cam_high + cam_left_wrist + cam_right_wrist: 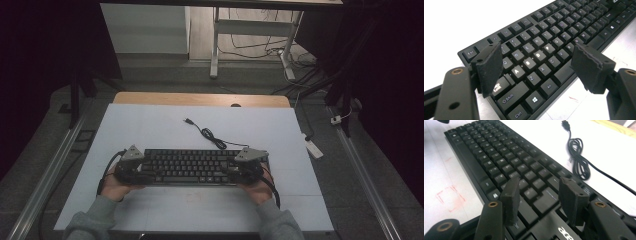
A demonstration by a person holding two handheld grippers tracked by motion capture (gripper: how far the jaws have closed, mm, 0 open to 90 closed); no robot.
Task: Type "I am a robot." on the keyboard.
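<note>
A black keyboard (192, 166) lies flat on the white mat, and its keys fill much of both gripper views (541, 37) (499, 157). My left gripper (141, 172) is at its left end. Its jaws stand open (536, 53) above the letter keys, one over the Tab and Caps keys, the other over the front edge by the space bar. My right gripper (236, 170) is at the right end, open (539, 182) over the keys near the brand logo. Nothing is clamped by either. The keyboard's black cable (207, 134) (577, 157) lies coiled behind it, ending in a USB plug (187, 120).
The white mat (150, 125) covers a wooden table whose bare far edge (200, 98) shows. Faint red marks (449, 196) are drawn on the mat in front of the keyboard. Beyond the table stand desk legs and floor cables (260, 47).
</note>
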